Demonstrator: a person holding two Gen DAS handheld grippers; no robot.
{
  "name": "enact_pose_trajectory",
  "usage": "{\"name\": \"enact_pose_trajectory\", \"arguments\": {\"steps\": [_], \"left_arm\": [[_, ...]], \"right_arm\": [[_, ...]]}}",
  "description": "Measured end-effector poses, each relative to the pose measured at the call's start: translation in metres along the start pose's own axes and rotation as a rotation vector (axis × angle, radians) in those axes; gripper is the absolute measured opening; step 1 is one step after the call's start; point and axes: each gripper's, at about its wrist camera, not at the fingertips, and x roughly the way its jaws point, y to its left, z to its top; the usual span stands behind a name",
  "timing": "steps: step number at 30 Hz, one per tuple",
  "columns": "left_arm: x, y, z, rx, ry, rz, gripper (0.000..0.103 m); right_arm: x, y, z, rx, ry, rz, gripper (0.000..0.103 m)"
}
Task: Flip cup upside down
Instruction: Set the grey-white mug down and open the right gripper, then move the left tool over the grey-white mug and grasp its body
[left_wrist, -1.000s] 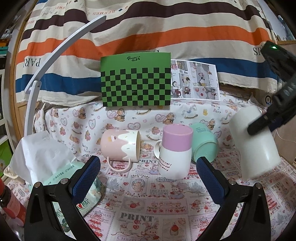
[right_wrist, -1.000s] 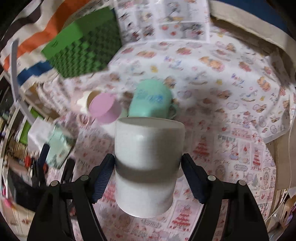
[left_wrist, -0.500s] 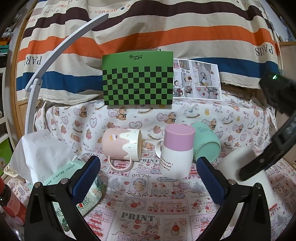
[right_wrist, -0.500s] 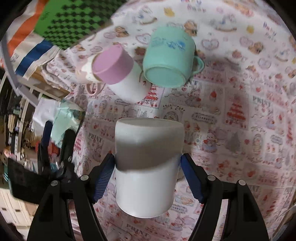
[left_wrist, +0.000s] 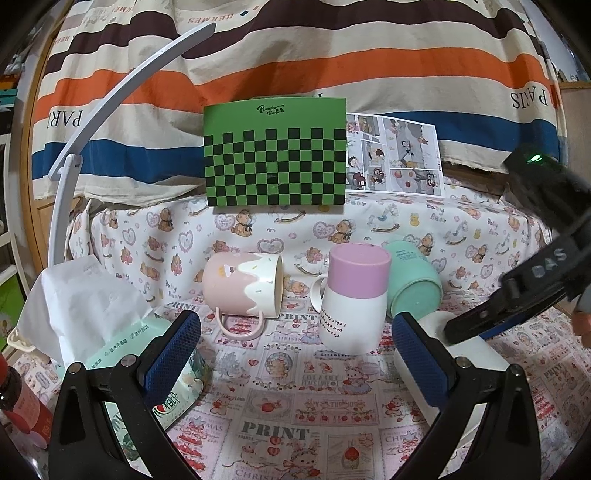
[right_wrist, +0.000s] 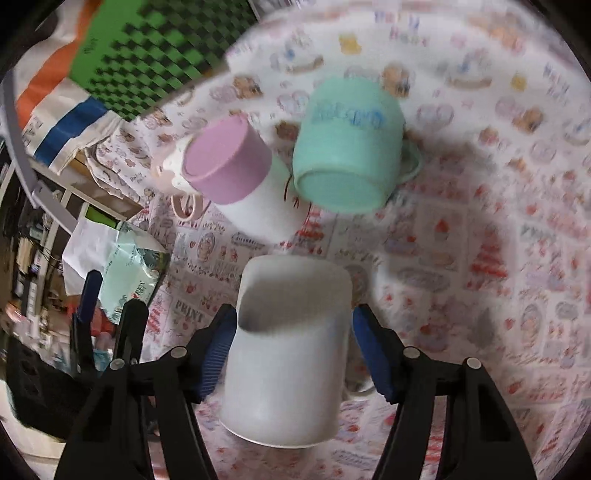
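Item: white cup (right_wrist: 286, 354), lower centre of the right wrist view, base upward, held between the blue pads of the right hand-held gripper (right_wrist: 291, 343), low over the printed table (right_wrist: 480, 258).

Left hand-held gripper (left_wrist: 295, 354): wide, empty.

Risk, judged: releasing while tilted could topple the cup toward the pink-topped mug (right_wrist: 240, 184) and teal mug (right_wrist: 347, 147) just beyond it.
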Motion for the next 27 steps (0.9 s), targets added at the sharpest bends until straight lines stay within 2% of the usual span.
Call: {"name": "enact_pose_trajectory", "arguments": {"steps": [3, 10, 15, 20, 23, 25, 27], "left_arm": [[0.000, 0.000, 0.000, -0.001, 0.000, -0.001, 0.103], [-0.003, -0.001, -0.002, 0.008, -0.005, -0.001, 0.103], [-0.007, -0.002, -0.002, 0.010, -0.027, 0.005, 0.103], [-0.009, -0.001, -0.002, 0.010, -0.036, -0.010, 0.103], [-0.009, 0.001, -0.002, 0.001, -0.032, -0.001, 0.103], [-0.008, 0.000, -0.002, 0.001, -0.026, 0.009, 0.103], [-0.007, 0.000, -0.002, 0.003, -0.021, 0.014, 0.103]], "right_arm": [[-0.023, -0.004, -0.011, -0.057, -0.122, -0.033, 0.080], [-0.064, -0.029, -0.048, -0.239, -0.498, -0.224, 0.084], [-0.078, -0.062, -0.073, -0.274, -0.695, -0.218, 0.085], [-0.079, -0.079, -0.083, -0.261, -0.800, -0.238, 0.088], [-0.077, -0.084, -0.085, -0.267, -0.789, -0.221, 0.089], [-0.078, -0.087, -0.088, -0.259, -0.812, -0.221, 0.091], [-0.080, -0.089, -0.091, -0.256, -0.841, -0.238, 0.102]]}}
